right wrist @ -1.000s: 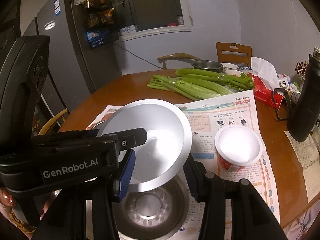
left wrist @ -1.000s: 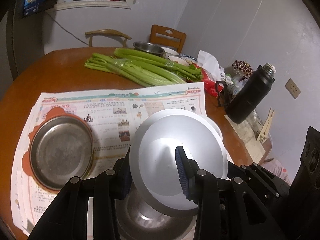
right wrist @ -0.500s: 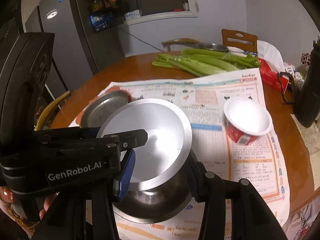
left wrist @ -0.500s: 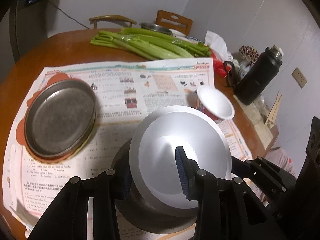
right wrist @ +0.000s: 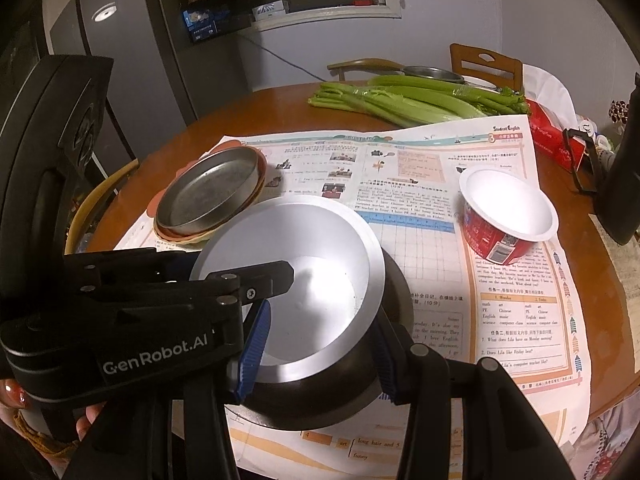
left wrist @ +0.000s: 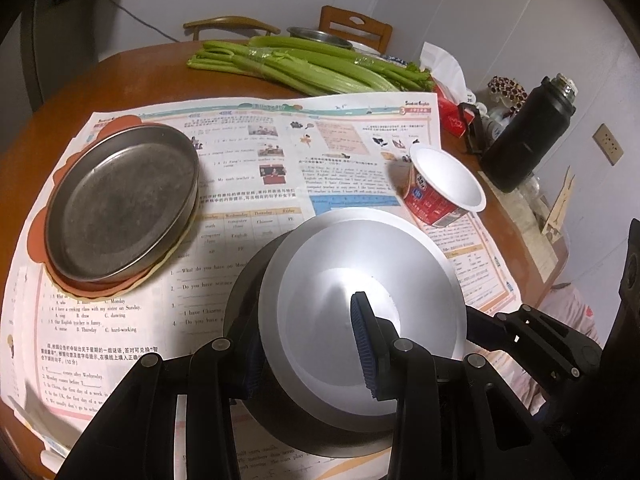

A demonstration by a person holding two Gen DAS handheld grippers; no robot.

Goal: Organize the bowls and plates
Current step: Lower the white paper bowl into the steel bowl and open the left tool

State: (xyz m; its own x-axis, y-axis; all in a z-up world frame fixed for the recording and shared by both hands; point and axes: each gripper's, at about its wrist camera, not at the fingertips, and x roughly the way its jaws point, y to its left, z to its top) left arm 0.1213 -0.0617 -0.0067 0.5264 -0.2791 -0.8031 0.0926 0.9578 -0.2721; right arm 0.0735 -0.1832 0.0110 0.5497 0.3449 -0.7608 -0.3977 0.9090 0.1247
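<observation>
A silver aluminium bowl (left wrist: 360,280) (right wrist: 304,248) is tilted, with its lower part inside a darker steel bowl (left wrist: 248,276) (right wrist: 320,396) that stands on the newspaper (left wrist: 248,148). My left gripper (left wrist: 308,352) is shut on the silver bowl's rim, one blue pad inside and one outside. My right gripper (right wrist: 320,356) is shut on the opposite rim in the same way. A steel plate (left wrist: 120,204) (right wrist: 208,192) lies on orange plates to the left. A red paper cup (left wrist: 444,184) (right wrist: 508,208) with a white inside leans on the right.
Celery stalks (left wrist: 304,64) lie across the far side of the round wooden table (left wrist: 132,76). A black flask (left wrist: 528,140) and a red tissue box (right wrist: 556,136) stand at the right edge. Chairs (right wrist: 484,64) and another steel bowl (left wrist: 320,36) are behind.
Both grippers have sunk with the silver bowl between them. It hung above the dark bowl before; now its lower part is down inside it.
</observation>
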